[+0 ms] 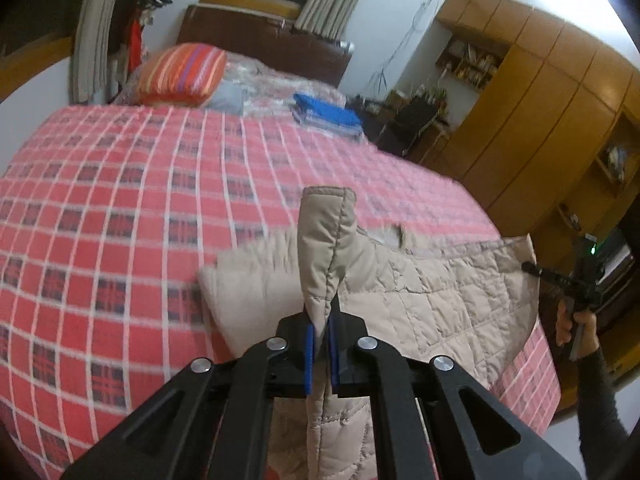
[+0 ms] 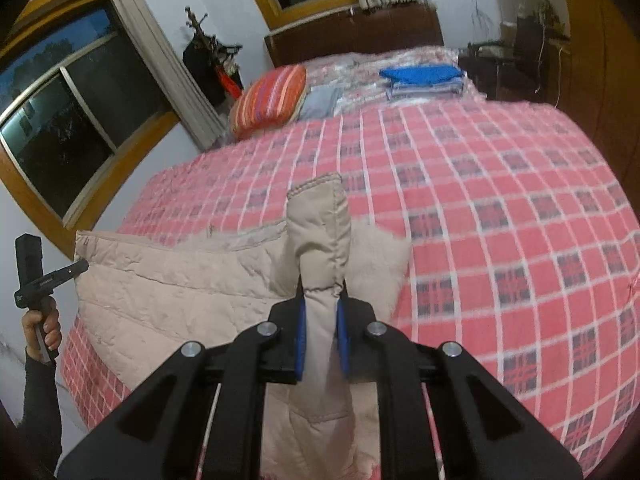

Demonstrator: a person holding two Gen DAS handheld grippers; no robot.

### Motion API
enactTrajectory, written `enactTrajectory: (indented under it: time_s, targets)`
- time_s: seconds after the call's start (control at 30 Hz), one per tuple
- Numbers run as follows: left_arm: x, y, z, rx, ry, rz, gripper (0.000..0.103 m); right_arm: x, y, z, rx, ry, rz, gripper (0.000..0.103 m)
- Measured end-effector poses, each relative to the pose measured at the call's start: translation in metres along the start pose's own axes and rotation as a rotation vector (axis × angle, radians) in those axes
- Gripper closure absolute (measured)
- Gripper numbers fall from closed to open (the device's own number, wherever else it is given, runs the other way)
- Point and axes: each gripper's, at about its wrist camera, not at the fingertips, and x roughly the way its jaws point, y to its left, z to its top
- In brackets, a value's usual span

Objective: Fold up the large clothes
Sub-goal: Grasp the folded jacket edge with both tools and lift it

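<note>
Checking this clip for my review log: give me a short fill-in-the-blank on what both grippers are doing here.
1. The left gripper is shut on the beige quilted ____.
2. The right gripper is ____ on the same garment.
3. The bed's checked blanket is mainly ____.

Missing words: jacket; shut; red

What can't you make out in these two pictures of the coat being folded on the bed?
- Coat: its lower part runs behind the left claw and off the bottom edge in the left wrist view; the right claw hides it likewise in the right wrist view.
- Coat's overall shape: sleeves or zip cannot be told; the cloth is bunched and blurred.
- Folded stack by the pillow: too small to count.
- Shelf items: too small and blurred.
</note>
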Motion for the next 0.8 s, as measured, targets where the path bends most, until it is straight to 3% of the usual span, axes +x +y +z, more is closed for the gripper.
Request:
enactTrajectory:
  time_s: [0.2, 0.33, 0.6, 0.8]
  targets:
    - [0.024, 0.012, 0.059, -0.024, -0.031, 0.041, 0.098, 0.021, -0.011, 0.056, 0.024, -0.082, -0.024, 0.092]
    - [0.063, 0.036, 0.082, -0.072, -0.004, 0.074, 0.098, 0.056, -0.023, 0.083, 0.028, -0.067, -0.037, 0.092]
    - [0.142, 0.093, 0.066, -0.205, 0.118, 0.095, 0.098, 0.163, -0.049, 0.091, 0.026, 0.096, -0.102, 0.092]
    - [0.175, 0.133, 0.042, -0.307, 0.195, 0.066, 0.098, 0.213, -0.077, 0.078, 0.102, 0.209, -0.099, 0.092]
